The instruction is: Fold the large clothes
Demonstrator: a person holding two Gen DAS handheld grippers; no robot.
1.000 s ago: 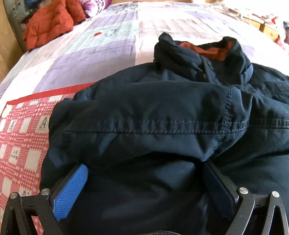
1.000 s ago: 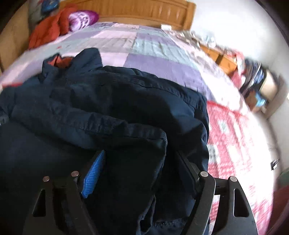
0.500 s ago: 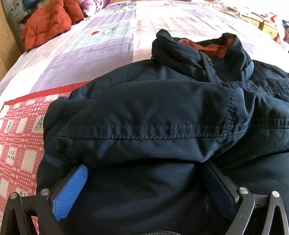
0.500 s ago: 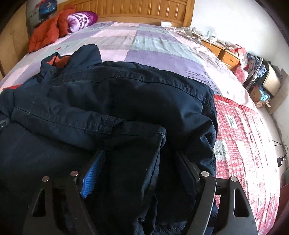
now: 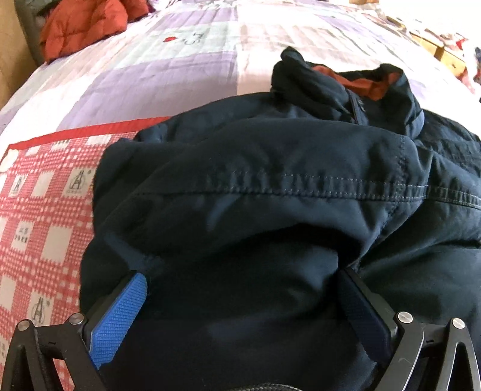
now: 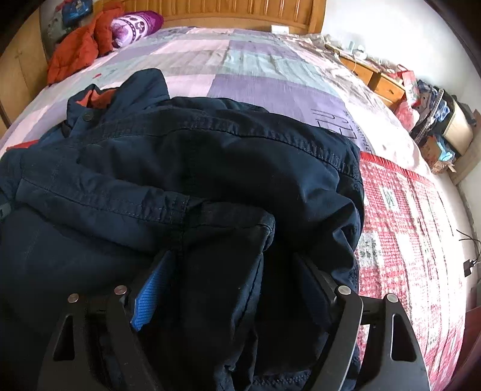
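Navy jacket (image 5: 270,168): bunched on bed (image 5: 180,66) | left hand-held gripper (image 5: 243,288): jaws wide, jacket fabric between | right hand-held gripper (image 6: 231,270): jaws wide, a fold between

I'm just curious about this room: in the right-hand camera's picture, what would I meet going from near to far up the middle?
Right gripper → navy jacket → purple patchwork bedspread → wooden headboard.

Wooden headboard (image 6: 210,13), white wall (image 6: 375,27), cluttered wooden nightstand (image 6: 375,78).
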